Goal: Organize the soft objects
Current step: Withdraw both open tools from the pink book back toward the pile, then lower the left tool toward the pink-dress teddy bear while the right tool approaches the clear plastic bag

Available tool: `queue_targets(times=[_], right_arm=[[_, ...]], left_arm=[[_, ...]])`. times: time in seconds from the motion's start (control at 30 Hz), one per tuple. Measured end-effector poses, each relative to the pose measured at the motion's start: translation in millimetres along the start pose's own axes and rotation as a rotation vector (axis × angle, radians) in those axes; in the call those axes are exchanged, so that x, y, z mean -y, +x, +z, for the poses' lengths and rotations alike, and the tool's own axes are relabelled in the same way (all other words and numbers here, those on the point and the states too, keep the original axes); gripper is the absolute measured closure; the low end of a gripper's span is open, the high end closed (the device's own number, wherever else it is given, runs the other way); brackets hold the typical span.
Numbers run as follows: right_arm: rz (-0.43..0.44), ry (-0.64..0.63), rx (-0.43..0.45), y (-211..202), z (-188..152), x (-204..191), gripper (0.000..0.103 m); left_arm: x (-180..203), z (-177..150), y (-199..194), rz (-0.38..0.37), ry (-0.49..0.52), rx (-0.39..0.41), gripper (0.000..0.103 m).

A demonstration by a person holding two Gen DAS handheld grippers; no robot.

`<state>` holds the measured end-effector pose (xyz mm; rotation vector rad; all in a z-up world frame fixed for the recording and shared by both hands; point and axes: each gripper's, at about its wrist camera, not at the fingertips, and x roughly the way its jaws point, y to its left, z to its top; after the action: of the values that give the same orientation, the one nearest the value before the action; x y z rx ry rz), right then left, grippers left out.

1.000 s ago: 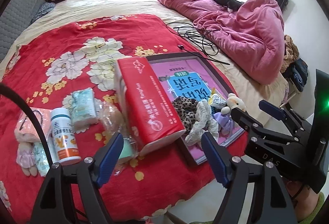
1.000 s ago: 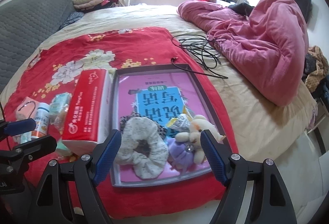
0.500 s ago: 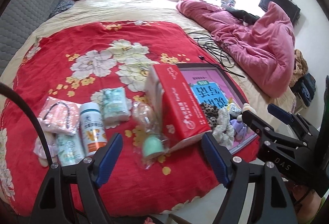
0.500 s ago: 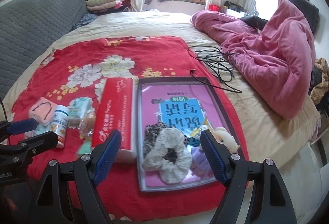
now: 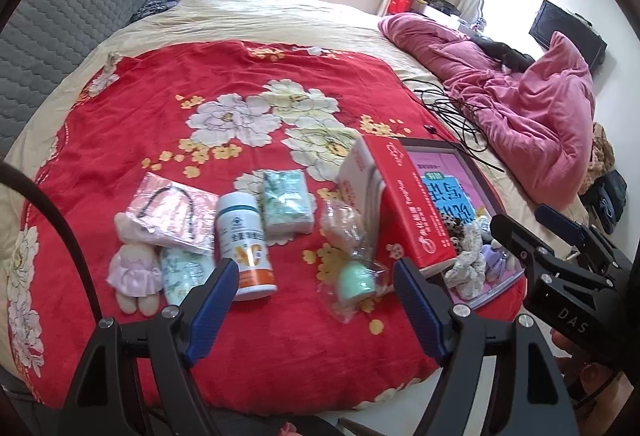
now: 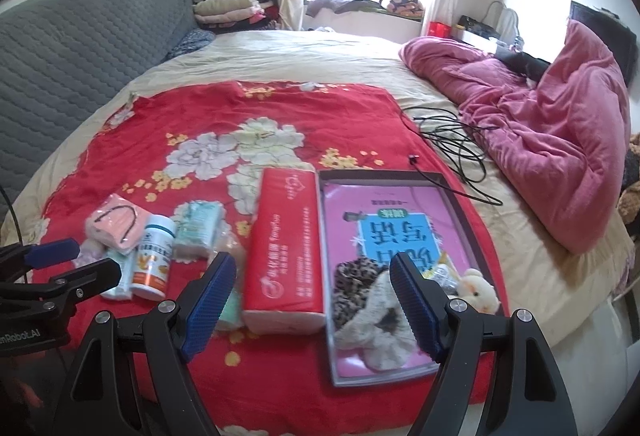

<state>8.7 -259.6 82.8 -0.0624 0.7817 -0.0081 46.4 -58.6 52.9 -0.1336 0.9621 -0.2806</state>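
The red blanket fills mid-frame. At lower right, a tray holds scrunchies beside a red tissue pack (small print unreadable). Left gripper and right gripper: jaws wide, empty.

My left tongs hang open over the near strip of the red blanket, bare right to the bed's edge, with the white bottle and bagged green piece just ahead. The red tissue pack walls off the tray, touching its rim. Beyond the clutter the flowered blanket lies open; black cables sprawl beside the pink quilt.
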Motion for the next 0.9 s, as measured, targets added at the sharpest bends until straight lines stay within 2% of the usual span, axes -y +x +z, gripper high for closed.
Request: queue_targets(times=[0.33,0.57,0.9], right_arm=[[0.018,-0.045,0.020,3,14,-31,0.023],[0.031,-0.064,0.029,3,22,-46,0.023],[0.067,-0.099,0.035,5,24,-71,0.023]], left_arm=[[-44,4,-13,0.046,-0.064,0.026,0.024],[-87,10,-27,0.075,-0.154,0.053,0.024],[-139,3,-41,0.144,-0.230,0.074,0.024]])
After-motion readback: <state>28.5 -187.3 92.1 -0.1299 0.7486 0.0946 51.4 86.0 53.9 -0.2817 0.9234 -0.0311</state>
